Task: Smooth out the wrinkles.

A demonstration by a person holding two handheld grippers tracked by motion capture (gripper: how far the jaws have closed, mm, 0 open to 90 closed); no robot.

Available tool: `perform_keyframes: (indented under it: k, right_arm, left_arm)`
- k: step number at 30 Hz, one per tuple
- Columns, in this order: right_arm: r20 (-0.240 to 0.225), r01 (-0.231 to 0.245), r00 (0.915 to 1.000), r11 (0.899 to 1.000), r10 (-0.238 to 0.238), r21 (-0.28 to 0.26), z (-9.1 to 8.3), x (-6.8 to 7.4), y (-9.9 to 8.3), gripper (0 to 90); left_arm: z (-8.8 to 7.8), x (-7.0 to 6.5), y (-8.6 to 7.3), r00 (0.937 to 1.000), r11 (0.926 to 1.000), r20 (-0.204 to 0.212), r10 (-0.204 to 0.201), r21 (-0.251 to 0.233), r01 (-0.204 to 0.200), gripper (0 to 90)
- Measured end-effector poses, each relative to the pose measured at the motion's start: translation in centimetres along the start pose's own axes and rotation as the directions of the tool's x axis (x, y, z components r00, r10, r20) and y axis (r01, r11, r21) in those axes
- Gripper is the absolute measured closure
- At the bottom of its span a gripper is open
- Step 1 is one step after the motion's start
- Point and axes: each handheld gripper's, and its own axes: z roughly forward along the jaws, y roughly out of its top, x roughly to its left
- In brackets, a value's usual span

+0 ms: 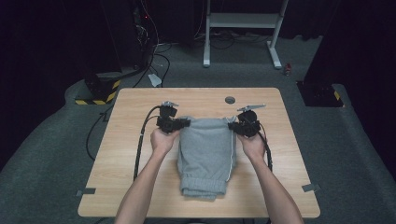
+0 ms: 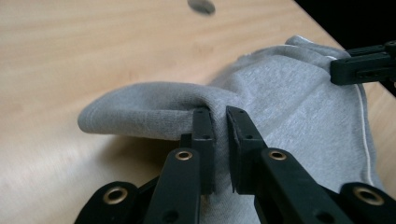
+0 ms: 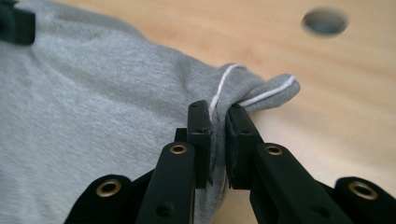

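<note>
A grey folded garment with a white piping line along its right side and a ribbed cuff at the near end lies on the wooden table. My left gripper is shut on the garment's far left corner, with grey cloth pinched between its jaws. At the far right corner my right gripper is shut on the cloth by the white piping. Both far corners are lifted off the table. The right gripper's tip also shows in the left gripper view.
A round cable hole sits in the table behind the garment. Black cables trail off the left side of the table. On the grey carpet beyond stand a white desk frame and dark equipment.
</note>
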Motion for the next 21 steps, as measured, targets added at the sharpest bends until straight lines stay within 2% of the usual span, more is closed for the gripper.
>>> perform_keyframes:
  k: [5,7,8,10,13,17,21]
  right_arm:
    - [0.029,-0.004,0.9995,0.997,0.007,-0.073,-1.7,-0.4,3.5,81.8]
    - [0.026,-0.009,0.9996,0.993,0.012,-0.116,-2.6,-0.4,4.5,81.8]
    - [0.023,-0.009,0.9997,0.992,0.012,-0.128,-3.0,-0.2,4.7,81.8]
    - [0.025,0.017,0.9996,0.991,-0.013,-0.134,-3.3,0.2,4.6,81.8]
    - [0.011,0.03,0.9995,0.99,-0.029,-0.138,-3.2,0.5,3.4,81.7]
    - [-0.011,0.016,0.9998,0.99,-0.018,-0.142,-2.7,0.4,2.0,81.7]
    - [-0.021,0.021,0.9995,0.992,-0.024,-0.127,-2.2,0.5,1.5,81.7]
  left_arm:
    - [-1.3,-0.5,2.9,0.9994,0.9981,-0.02,0.029,-0.053,-0.03,82.4]
    - [-1.9,-0.8,3.3,0.9995,0.9961,-0.016,0.027,-0.083,-0.028,82.5]
    - [-2.2,-1.0,3.3,0.9991,0.9953,-0.015,0.039,-0.088,-0.04,82.4]
    - [-2.4,-1.3,2.8,0.9988,0.9943,0.002,0.049,-0.094,-0.049,82.3]
    - [-2.5,-1.2,1.6,0.9984,0.9942,0.051,0.023,-0.106,-0.017,82.2]
    - [-2.0,-0.7,0.2,0.9982,0.997,0.06,0.007,-0.077,-0.002,82.2]
    - [-1.6,-0.6,-0.5,0.9985,0.9983,0.054,0.011,-0.058,-0.008,82.2]
